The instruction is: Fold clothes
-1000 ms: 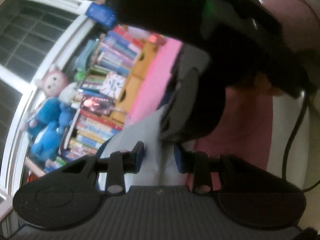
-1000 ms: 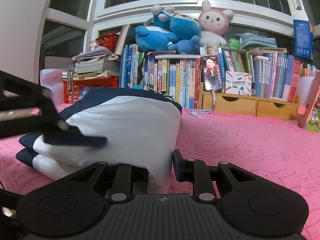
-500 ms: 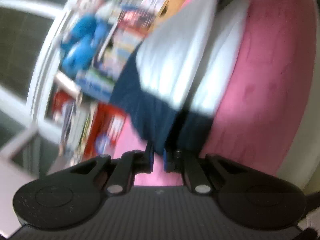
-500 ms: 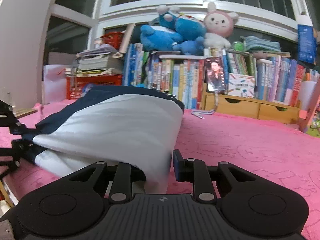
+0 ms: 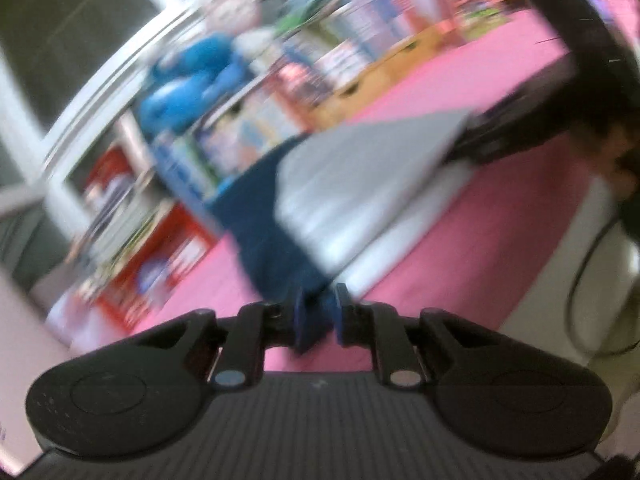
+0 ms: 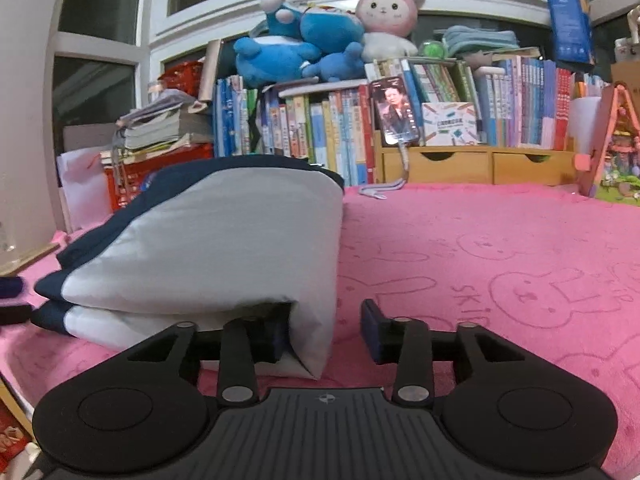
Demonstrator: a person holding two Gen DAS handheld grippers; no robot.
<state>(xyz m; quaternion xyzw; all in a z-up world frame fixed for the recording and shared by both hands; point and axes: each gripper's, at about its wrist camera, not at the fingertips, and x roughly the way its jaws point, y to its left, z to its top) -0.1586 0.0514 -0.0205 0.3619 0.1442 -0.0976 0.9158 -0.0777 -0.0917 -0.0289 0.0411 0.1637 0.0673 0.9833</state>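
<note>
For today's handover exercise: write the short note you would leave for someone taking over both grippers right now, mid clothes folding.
Left gripper: jaws opening, dark navy cloth between them; the view is blurred, so contact is unclear.
Right gripper: jaws opening, the white corner of the garment between them, right pad clear of it.
The white and navy garment lies folded in layers on the pink blanket, in front of the bookshelf.
Done: the folds look finished.
Left: probably let go fully, pull both grippers back, tidy the edges if needed.
</note>
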